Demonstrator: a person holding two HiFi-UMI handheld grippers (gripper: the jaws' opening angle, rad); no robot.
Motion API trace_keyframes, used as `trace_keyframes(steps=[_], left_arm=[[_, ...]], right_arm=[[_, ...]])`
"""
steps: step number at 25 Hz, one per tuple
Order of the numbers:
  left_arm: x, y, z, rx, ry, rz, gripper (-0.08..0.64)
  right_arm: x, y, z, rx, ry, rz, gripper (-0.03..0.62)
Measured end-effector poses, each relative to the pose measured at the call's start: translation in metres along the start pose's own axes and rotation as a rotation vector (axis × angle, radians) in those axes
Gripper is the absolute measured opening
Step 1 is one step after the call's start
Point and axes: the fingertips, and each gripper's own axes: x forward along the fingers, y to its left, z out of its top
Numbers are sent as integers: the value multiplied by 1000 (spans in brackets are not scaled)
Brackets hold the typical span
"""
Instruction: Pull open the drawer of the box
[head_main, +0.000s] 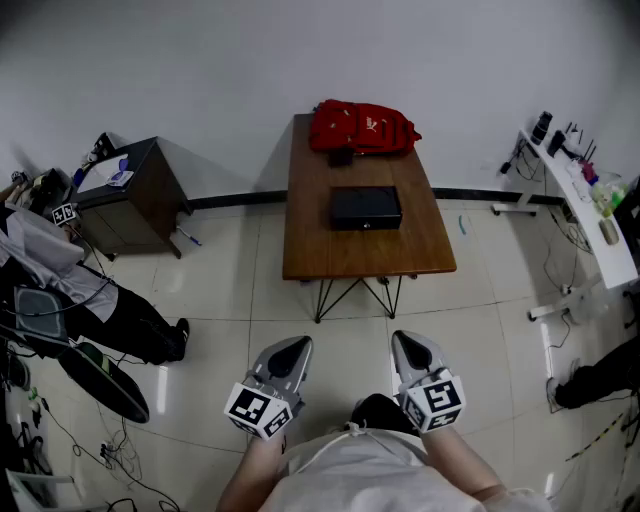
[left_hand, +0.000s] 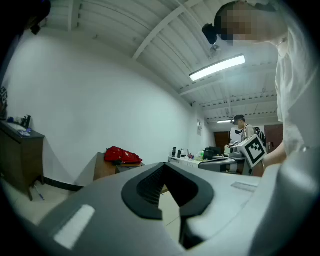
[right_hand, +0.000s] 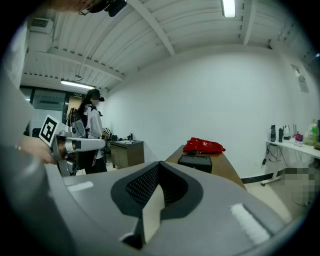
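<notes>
The box (head_main: 366, 208), black and low, sits near the middle of a wooden table (head_main: 310, 240) that stands against the white wall. Its front faces the person and looks flush, the drawer not drawn out. In the right gripper view the same box (right_hand: 195, 162) lies on the tabletop just in front of a red bag (right_hand: 203, 146). From the head view, that red bag (head_main: 362, 127) lies at the table's far end, near the box but apart from it. Both tongs are held low, close to the person's body, over the tiled floor and well apart from the table. The left gripper (head_main: 298, 344) has its jaws clenched tip to tip with nothing between them, and the right gripper (head_main: 403, 339) is likewise closed and empty. A dark cabinet (head_main: 130, 200) stands by the wall to the left. A white desk (head_main: 585, 215) with small items runs along the right.
</notes>
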Motion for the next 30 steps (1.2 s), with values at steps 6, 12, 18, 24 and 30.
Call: trace_keyframes(steps=[6, 12, 18, 24, 30], left_arm=[[44, 31, -15, -17, 28, 10, 6], [129, 79, -6, 12, 49, 38, 5], [215, 123, 10, 8, 34, 69, 6], [265, 148, 3, -23, 56, 80, 6], [289, 176, -12, -50, 89, 83, 6]], right_arm=[[50, -42, -2, 7, 4, -2, 8], [119, -102, 19, 37, -5, 40, 8], [192, -175, 41, 22, 19, 46, 8], [249, -211, 32, 34, 87, 54, 8], [291, -210, 10, 55, 150, 73, 8]])
